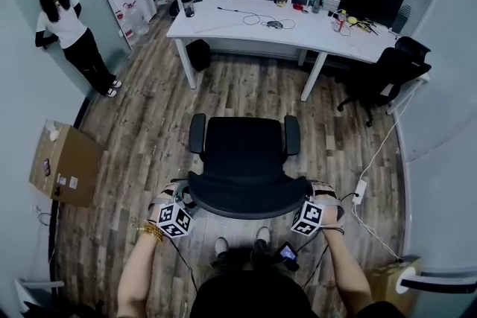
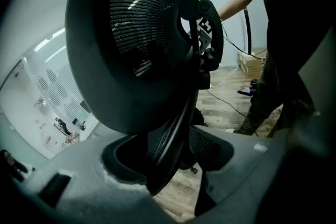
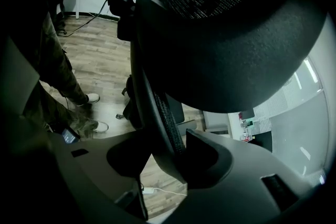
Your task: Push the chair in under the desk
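Chair (image 1: 244,160) stands on the wood-plank floor (image 1: 149,130), its seat (image 1: 246,141) turned toward the white desk (image 1: 223,27) and well apart from it. Its backrest (image 1: 246,199) is the part nearest to us, and we hold it at its two sides.

In the left gripper view, the left gripper (image 2: 169,161) has the dark curved rim of the backrest running straight through the gap between its jaws. The jaws are closed on the rim, one on each face. In the right gripper view, the right gripper (image 3: 168,161) clamps the opposite side of the same rim, which stands between its two jaws and is pressed by both.

We see the backrest as a broad, bowed shell of fine black mesh stretched in a smooth, hard frame. The seat is a flat black pad with rounded corners, flanked by two short padded armrests (image 1: 197,132). The desk has a smooth white top on slanted white legs. The floor is grey-brown boards with a streaked grain.
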